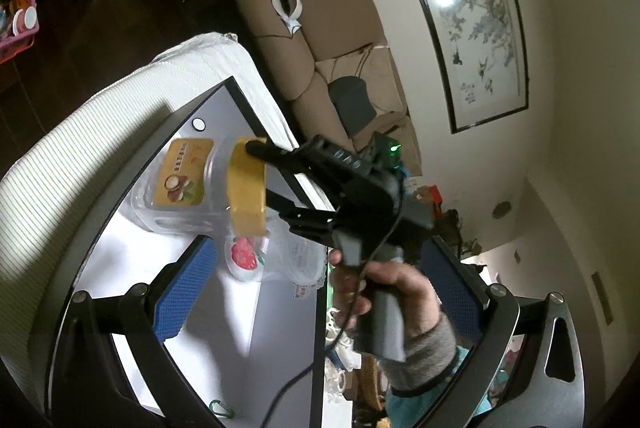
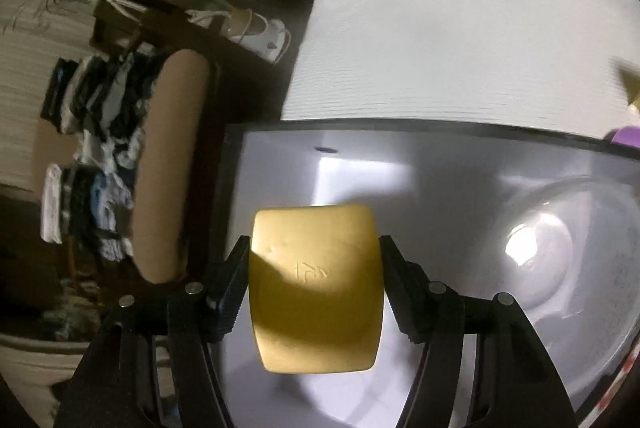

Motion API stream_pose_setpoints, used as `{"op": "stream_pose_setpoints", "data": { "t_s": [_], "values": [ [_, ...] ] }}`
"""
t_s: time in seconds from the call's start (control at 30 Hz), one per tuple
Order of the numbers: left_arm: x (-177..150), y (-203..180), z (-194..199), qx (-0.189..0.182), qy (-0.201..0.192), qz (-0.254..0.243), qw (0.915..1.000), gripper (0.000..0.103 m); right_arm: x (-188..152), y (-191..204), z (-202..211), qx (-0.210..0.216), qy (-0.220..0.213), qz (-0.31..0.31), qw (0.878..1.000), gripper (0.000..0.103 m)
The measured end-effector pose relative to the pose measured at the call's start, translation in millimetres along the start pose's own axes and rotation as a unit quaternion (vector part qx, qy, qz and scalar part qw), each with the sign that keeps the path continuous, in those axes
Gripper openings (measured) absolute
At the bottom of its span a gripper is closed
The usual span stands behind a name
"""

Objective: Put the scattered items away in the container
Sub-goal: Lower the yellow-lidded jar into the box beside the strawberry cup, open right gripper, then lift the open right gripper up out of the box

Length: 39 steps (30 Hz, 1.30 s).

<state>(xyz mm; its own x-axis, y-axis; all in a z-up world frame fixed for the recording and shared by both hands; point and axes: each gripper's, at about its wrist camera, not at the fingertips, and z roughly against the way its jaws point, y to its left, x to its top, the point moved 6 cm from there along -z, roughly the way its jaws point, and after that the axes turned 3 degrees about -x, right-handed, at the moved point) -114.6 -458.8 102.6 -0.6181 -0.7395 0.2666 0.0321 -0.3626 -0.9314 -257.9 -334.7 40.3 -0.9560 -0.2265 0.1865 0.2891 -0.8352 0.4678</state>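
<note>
Right tongs [image 2: 314, 248] clasping yellow tape roll [image 2: 316, 308] over grey table [image 2: 400, 196], left tongs [image 1: 320, 256] spread, brown sofa [image 1: 320, 40] behind

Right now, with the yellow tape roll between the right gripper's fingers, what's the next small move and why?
Probably carry it on over the clear container before letting go. The right gripper has the yellow tape roll between its fingers, above bare table; the container sits to its right in the right wrist view, so releasing here would likely miss it. The left gripper stands open and empty.
</note>
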Motion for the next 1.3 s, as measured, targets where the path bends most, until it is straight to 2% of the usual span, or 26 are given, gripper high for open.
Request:
{"op": "stream_pose_setpoints", "data": {
  "t_s": [0.1, 0.2, 0.23, 0.3, 0.33, 0.43, 0.5, 0.53, 0.57, 0.63, 0.73, 0.83, 0.93, 1.0, 1.07, 1.3],
  "values": [
    [-1, -2, -1, 0.000, 0.003, -0.003, 1.0000, 0.103, -1, 13, 12, -0.091, -0.019, 0.085, 0.992, 0.068],
    [-2, -1, -3, 0.001, 0.005, -0.002, 1.0000, 0.103, -3, 24, 29, -0.179, -0.042, 0.167, 0.969, 0.072],
    [-2, -1, -4, 0.001, 0.006, -0.002, 1.0000, 0.103, -5, 28, 37, -0.210, -0.054, 0.198, 0.956, 0.072],
    [-2, -1, -6, 0.002, 0.007, 0.000, 1.0000, 0.103, -13, 27, 44, -0.240, -0.065, 0.232, 0.940, 0.072],
    [-3, -1, -7, 0.001, 0.007, 0.000, 1.0000, 0.103, -18, 27, 47, -0.245, -0.062, 0.244, 0.936, 0.072],
    [-4, -2, -8, 0.000, 0.007, -0.001, 1.0000, 0.103, -34, 21, 51, -0.212, -0.046, 0.248, 0.944, 0.070],
    [-4, -3, -7, 0.000, 0.005, -0.002, 1.0000, 0.103, -44, 19, 48, -0.210, -0.041, 0.253, 0.944, 0.069],
    [-3, -3, -6, 0.000, 0.003, -0.001, 1.0000, 0.103, -50, 18, 44, -0.209, -0.034, 0.260, 0.942, 0.065],
    [-3, -2, -5, 0.001, 0.001, 0.000, 1.0000, 0.103, -54, 17, 41, -0.209, -0.028, 0.269, 0.940, 0.051],
    [-2, 0, -3, 0.001, 0.000, 0.002, 1.0000, 0.103, -58, 22, 26, -0.212, -0.015, 0.286, 0.934, 0.037],
    [-1, 0, -1, 0.002, -0.002, 0.001, 1.0000, 0.103, -82, 28, 15, -0.201, 0.003, 0.319, 0.926, 0.037],
    [2, -1, 2, 0.001, -0.006, -0.001, 1.0000, 0.103, -102, 26, 4, -0.223, 0.027, 0.333, 0.916, 0.037],
    [4, 0, 3, 0.001, -0.009, 0.001, 1.0000, 0.103, -118, 10, -7, -0.235, 0.052, 0.310, 0.920, 0.037],
    [4, 0, 2, 0.001, -0.008, 0.002, 1.0000, 0.103, -117, -3, -15, -0.259, 0.048, 0.297, 0.918, 0.040],
    [2, 1, 1, 0.001, -0.005, 0.001, 1.0000, 0.103, -112, -12, -22, -0.266, 0.042, 0.280, 0.921, 0.040],
    [6, 2, 3, -0.001, -0.009, 0.005, 0.9999, 0.103, -100, 3, -33, -0.269, 0.022, 0.272, 0.924, 0.035]
  ]
}}
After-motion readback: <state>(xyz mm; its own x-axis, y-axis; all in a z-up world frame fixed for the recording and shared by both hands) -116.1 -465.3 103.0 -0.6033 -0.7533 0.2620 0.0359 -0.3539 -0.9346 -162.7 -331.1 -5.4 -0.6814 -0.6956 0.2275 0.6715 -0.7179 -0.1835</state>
